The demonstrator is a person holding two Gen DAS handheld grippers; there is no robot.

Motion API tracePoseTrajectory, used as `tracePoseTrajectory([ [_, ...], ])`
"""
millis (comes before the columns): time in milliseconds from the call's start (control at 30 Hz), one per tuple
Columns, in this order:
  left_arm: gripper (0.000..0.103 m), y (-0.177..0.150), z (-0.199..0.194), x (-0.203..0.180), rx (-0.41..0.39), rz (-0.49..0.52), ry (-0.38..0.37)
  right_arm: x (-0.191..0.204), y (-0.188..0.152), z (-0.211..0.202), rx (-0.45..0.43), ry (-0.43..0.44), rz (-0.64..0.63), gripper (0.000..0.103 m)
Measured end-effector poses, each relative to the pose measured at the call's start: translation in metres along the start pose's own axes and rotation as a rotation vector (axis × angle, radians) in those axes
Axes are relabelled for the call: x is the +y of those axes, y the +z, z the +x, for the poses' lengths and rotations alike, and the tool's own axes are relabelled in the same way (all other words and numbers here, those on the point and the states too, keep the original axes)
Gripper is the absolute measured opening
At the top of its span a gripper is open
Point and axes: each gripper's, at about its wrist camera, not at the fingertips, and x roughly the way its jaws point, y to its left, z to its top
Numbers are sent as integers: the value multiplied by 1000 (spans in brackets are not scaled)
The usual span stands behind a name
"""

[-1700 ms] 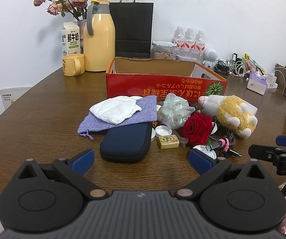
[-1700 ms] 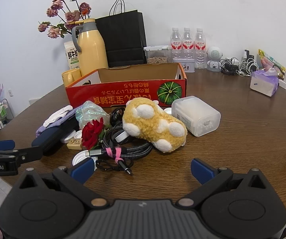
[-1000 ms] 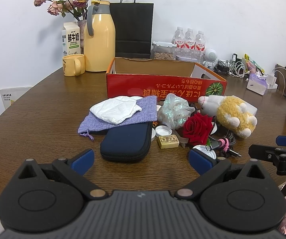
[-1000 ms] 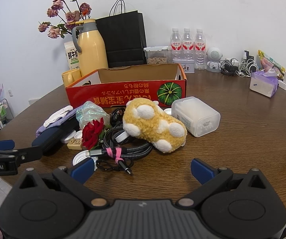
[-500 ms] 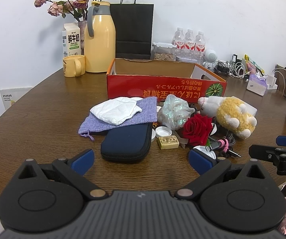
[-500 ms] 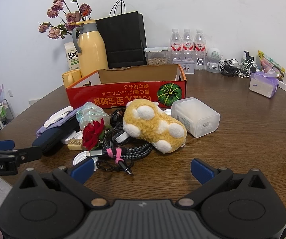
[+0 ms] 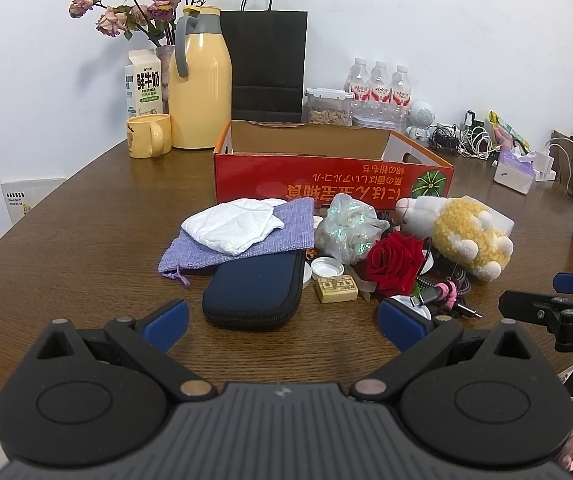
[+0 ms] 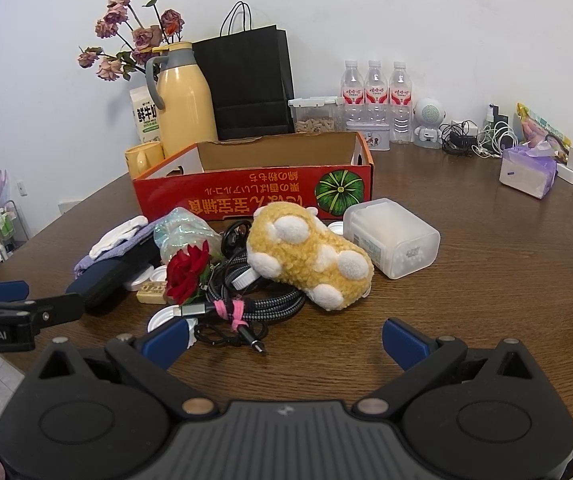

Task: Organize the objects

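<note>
Crowding the wood-grain table (image 7: 86, 240): fuzzy plush (image 8: 310, 260), braided cable (image 8: 270, 304), zippered pouch (image 7: 258, 288).

Wooden table (image 8: 466, 280): red cardboard box (image 8: 254, 196), open-topped, behind a clutter of yellow plush toy (image 8: 306, 256), red rose (image 8: 188, 272), braided cable (image 8: 246, 306) and translucent container (image 8: 392, 236). Right gripper (image 8: 284, 338) spread wide above the near edge, empty.

Three water bottles (image 8: 374, 96); one red box (image 7: 332, 184); one plush toy (image 8: 306, 256); one red rose (image 7: 396, 264); one navy case (image 7: 254, 292); one flask (image 7: 200, 80); one mug (image 7: 148, 141); one milk carton (image 7: 144, 82); one black bag (image 7: 264, 60).
</note>
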Motion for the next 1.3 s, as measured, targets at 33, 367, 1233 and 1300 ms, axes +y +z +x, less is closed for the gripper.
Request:
tracePoseTrajectory([
  [33, 103, 1, 0, 0, 0, 0, 0, 0, -1, 0, 0, 0, 0, 103],
  [367, 103, 3, 0, 1, 0, -5, 3, -1, 6, 2, 1, 4, 7, 103],
  [1233, 103, 18, 29, 32, -2, -72, 71, -38, 57, 86, -20, 29, 227, 103],
  [1300, 103, 18, 31, 35, 3, -78, 74, -43, 56, 93, -12, 25, 260, 103],
])
